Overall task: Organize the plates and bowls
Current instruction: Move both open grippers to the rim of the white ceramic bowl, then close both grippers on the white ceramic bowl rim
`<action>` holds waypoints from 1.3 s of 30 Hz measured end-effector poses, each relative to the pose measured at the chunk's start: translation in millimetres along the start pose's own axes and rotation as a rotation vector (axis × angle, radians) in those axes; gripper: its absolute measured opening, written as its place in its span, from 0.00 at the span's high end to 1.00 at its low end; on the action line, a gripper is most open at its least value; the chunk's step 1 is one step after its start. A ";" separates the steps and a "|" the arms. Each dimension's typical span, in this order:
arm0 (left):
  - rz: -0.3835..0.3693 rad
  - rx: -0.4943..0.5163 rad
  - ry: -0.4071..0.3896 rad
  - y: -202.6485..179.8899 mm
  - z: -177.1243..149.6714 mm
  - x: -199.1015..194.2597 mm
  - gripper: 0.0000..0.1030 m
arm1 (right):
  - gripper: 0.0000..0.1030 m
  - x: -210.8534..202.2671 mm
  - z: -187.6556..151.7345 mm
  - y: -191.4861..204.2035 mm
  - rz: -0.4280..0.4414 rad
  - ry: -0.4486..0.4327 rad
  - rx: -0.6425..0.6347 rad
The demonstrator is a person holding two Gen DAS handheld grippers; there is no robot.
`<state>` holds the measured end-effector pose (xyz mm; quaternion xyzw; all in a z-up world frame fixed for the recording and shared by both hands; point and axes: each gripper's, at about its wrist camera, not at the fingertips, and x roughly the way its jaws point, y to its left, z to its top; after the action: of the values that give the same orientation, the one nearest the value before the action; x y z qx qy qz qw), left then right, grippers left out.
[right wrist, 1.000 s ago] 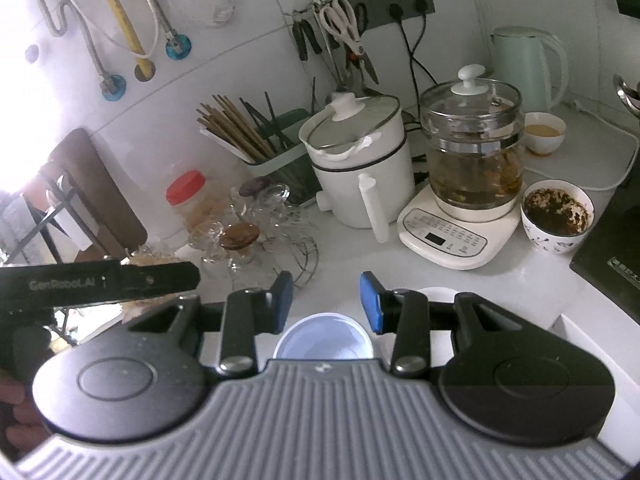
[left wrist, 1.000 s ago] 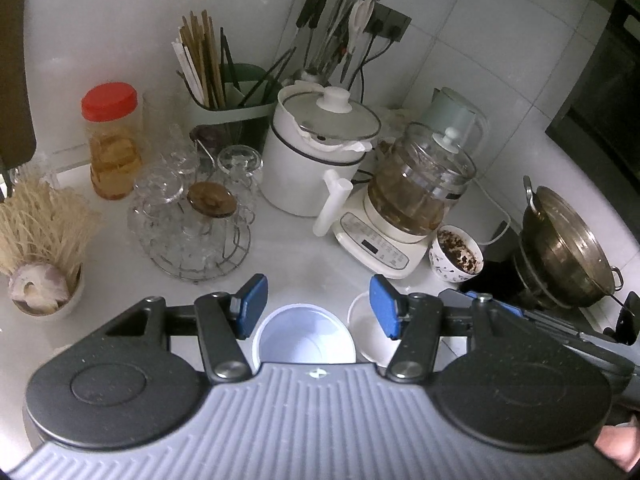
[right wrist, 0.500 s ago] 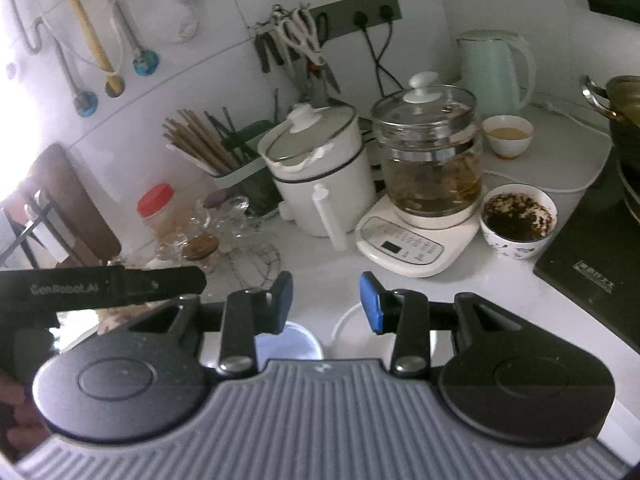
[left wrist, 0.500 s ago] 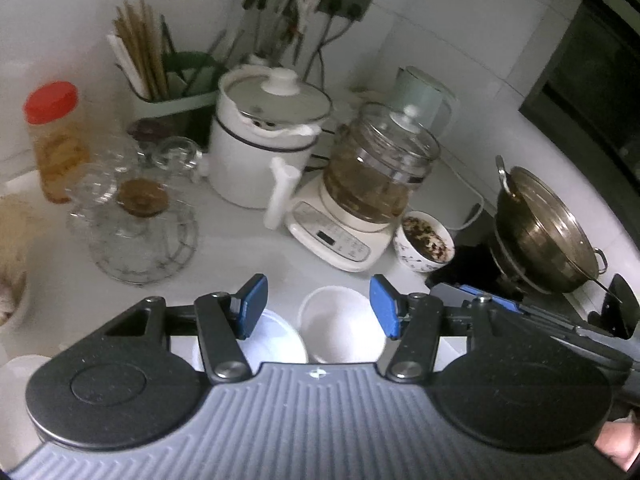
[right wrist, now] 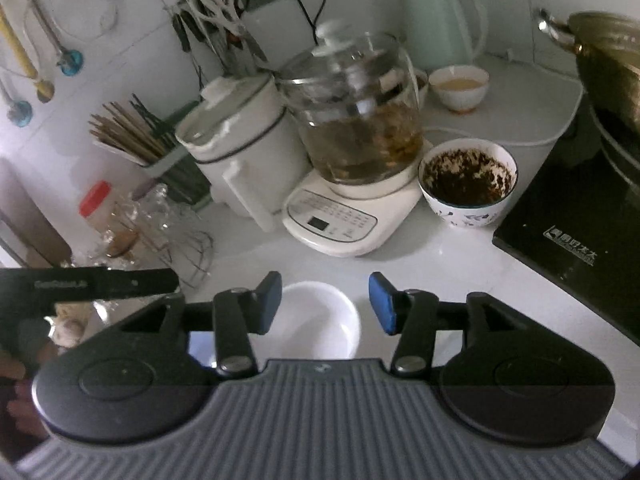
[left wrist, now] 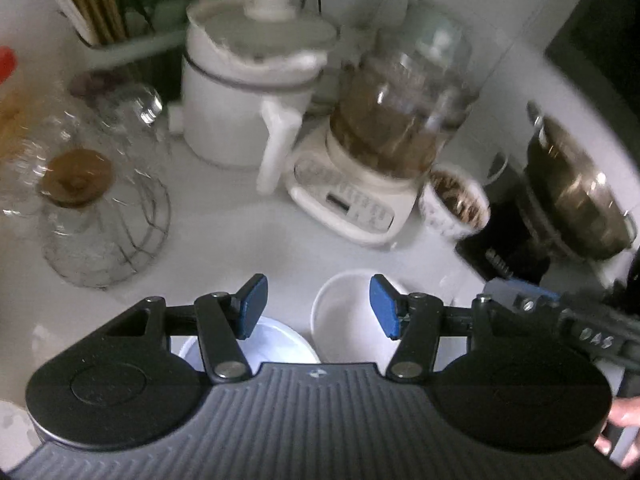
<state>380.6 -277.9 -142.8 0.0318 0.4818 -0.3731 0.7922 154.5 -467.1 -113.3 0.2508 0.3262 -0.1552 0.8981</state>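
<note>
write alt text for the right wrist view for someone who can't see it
An open gripper hovers over an empty white bowl on a white kitchen counter. Behind stand a glass kettle on its base, a white pot, a bowl of dark residue and a black cooktop.

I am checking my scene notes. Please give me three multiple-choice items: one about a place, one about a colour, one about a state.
1. The white bowl lies:
A. on the stove
B. between the open fingers of the right gripper
C. inside the steel pot

2. The gripper pads are:
A. red
B. green
C. blue

3. The left gripper is:
A. open
B. shut on a bowl
C. shut on a jar

Key: B, the bowl shows in the gap; C, both pads show blue; A, the fingers stand apart, touching nothing.
</note>
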 end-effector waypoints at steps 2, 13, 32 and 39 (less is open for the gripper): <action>-0.009 -0.022 0.035 2.5 1.9 19.9 0.40 | 0.49 11.4 1.1 -8.3 0.017 0.022 0.021; -0.015 -0.019 0.143 0.9 7.1 78.3 0.40 | 0.48 73.1 -9.6 -36.3 0.084 0.181 0.166; -0.029 -0.121 0.234 5.3 -1.9 113.7 0.68 | 0.66 115.1 -24.8 -49.3 0.087 0.333 0.259; -0.085 -0.143 0.248 8.1 -3.1 117.8 0.75 | 0.77 120.0 -28.5 -53.5 0.097 0.350 0.277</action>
<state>413.6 -336.9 -239.7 0.0006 0.6022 -0.3640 0.7105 205.0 -509.4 -230.5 0.4102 0.4401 -0.1091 0.7913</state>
